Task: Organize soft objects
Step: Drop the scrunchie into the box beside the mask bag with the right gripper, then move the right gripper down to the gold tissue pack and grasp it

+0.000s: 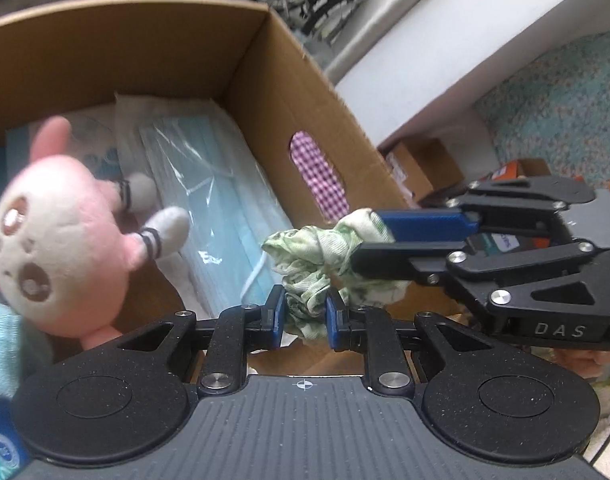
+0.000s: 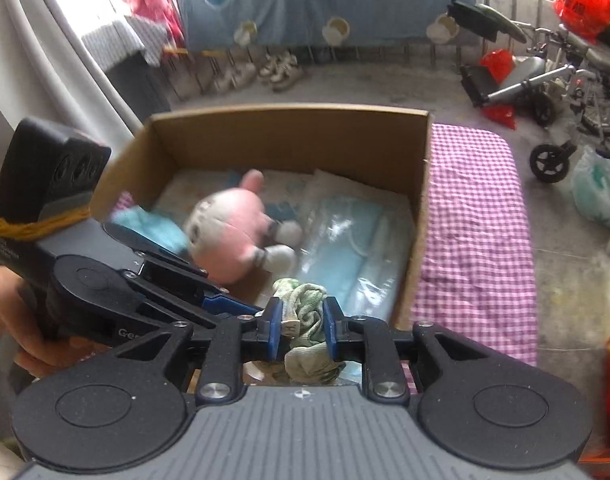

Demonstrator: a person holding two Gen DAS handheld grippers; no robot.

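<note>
The pink-checked bench (image 2: 477,216) carries an open cardboard box (image 2: 289,128), standing directly on its cloth

Crumpled green-and-white patterned cloth (image 1: 317,256), bunched and held up over the near edge of an open cardboard box (image 2: 289,136). Inside the box: pink-and-white plush toy (image 1: 61,236) lying on its side beside bagged blue face masks (image 1: 209,184).

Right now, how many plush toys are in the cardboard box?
1. A pink plush lies left of centre in the box, beside the packs of blue masks. Others could be hidden under it or behind the near wall.
</note>
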